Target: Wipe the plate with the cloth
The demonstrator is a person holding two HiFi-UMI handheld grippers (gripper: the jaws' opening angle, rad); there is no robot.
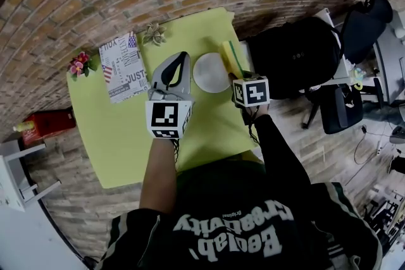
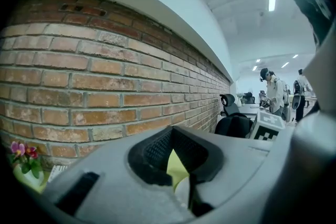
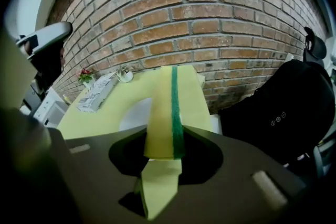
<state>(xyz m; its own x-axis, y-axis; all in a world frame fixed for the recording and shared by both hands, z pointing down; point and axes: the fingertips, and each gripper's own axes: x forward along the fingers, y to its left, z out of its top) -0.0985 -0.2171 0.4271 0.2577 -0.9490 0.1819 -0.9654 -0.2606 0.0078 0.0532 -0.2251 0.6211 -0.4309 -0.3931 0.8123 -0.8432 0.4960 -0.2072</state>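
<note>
A white plate (image 1: 212, 71) lies on the yellow-green table (image 1: 126, 136), towards its far right; it also shows as a pale round plate (image 3: 134, 113) in the right gripper view. My right gripper (image 1: 235, 73) is shut on a yellow cloth (image 1: 230, 57) with a green stripe, held just right of the plate. The cloth (image 3: 168, 113) sticks up between that gripper's (image 3: 163, 165) jaws. My grey left gripper (image 1: 183, 57) hovers just left of the plate, jaws together with nothing in them. Through the left gripper (image 2: 181, 176) a sliver of table and plate shows.
A printed box (image 1: 123, 66) lies at the table's far left, with pink flowers (image 1: 79, 63) and a small flower ornament (image 1: 154, 33) near the brick wall. A black chair with a backpack (image 1: 294, 57) stands right of the table. A red item (image 1: 44, 123) sits off the left edge.
</note>
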